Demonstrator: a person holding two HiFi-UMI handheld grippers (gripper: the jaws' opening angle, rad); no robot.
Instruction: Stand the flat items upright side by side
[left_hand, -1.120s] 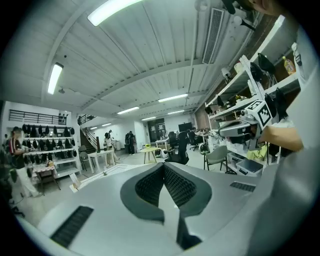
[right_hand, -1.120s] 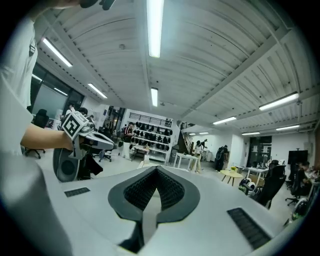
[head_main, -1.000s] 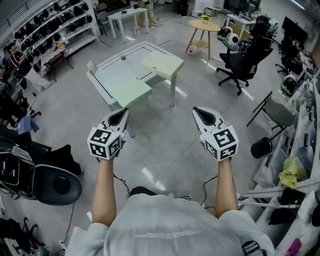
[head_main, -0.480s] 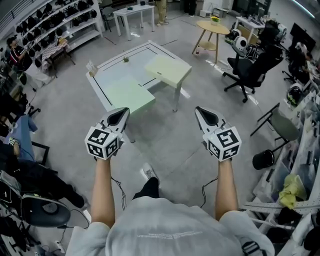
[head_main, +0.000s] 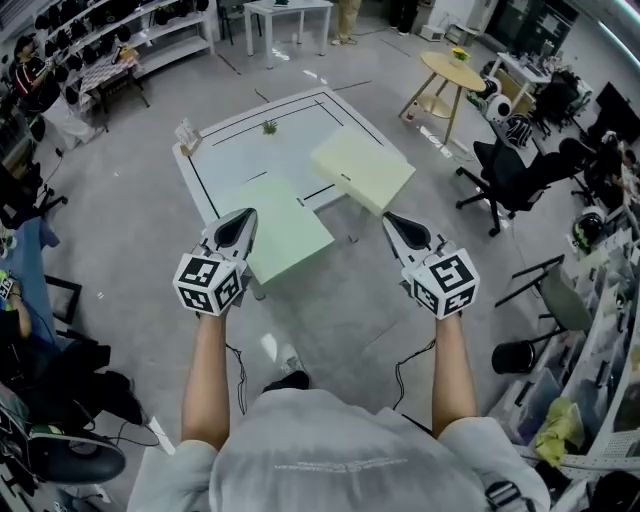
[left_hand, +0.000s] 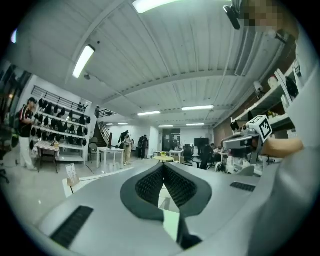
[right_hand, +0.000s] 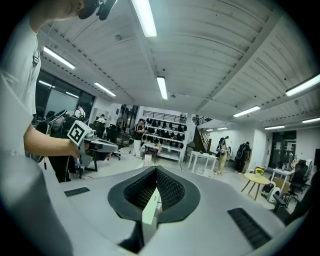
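Two tools are pressed together, empty: left tool (head_main: 248, 216) and right tool (head_main: 390, 218), side by side. White black-lined table (head_main: 225, 150) stands far ahead, pale green square slabs (head_main: 285, 228) at its near edge; flat items indistinct.

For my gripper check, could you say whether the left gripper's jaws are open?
No, the left gripper has its jaws together, nothing between them.

Small green object (head_main: 268, 127) on white table (head_main: 240, 150) too small to identify, pale green panel (head_main: 285, 230) partly behind left gripper (head_main: 245, 218)
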